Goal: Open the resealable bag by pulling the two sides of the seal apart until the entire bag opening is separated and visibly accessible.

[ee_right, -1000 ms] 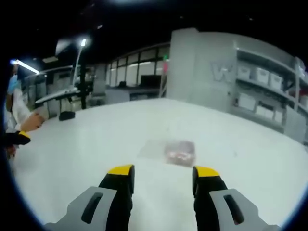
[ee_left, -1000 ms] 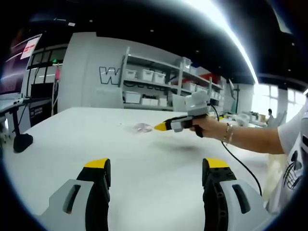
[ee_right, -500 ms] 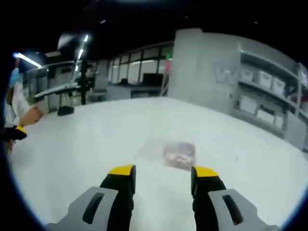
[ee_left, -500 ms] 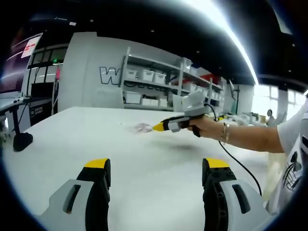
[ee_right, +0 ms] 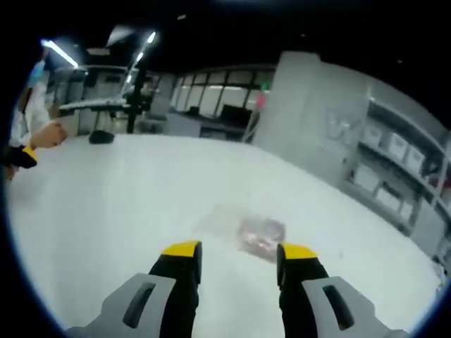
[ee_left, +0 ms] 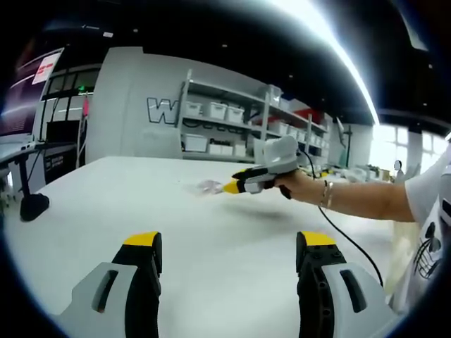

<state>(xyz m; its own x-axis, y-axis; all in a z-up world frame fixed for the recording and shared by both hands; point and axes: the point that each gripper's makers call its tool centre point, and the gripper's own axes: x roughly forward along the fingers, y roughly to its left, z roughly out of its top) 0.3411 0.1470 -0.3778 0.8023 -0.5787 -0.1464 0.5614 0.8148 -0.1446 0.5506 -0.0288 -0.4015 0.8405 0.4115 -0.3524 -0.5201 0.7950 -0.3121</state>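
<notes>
A clear resealable bag (ee_right: 248, 229) with reddish contents lies flat on the white table (ee_right: 113, 204), just beyond my right gripper (ee_right: 239, 251), which is open with nothing between its jaws. In the left gripper view the same bag (ee_left: 208, 186) is small and far off, and the right gripper (ee_left: 230, 186), held in a person's hand (ee_left: 299, 187), points at it from the right, its yellow tips almost at the bag. My left gripper (ee_left: 229, 242) is open low over the near part of the table (ee_left: 99, 211), well short of the bag.
A black lamp base (ee_left: 32, 208) sits near the table's left edge. Shelves with white bins (ee_left: 225, 123) stand behind the table. A cable (ee_left: 352, 239) trails from the right gripper over the table. The person's hand (ee_right: 42, 135) holding the left gripper is at the far left.
The right gripper has edged closer to the bag and tilted; in the right gripper view the scene has rolled. My left gripper has stayed still.
</notes>
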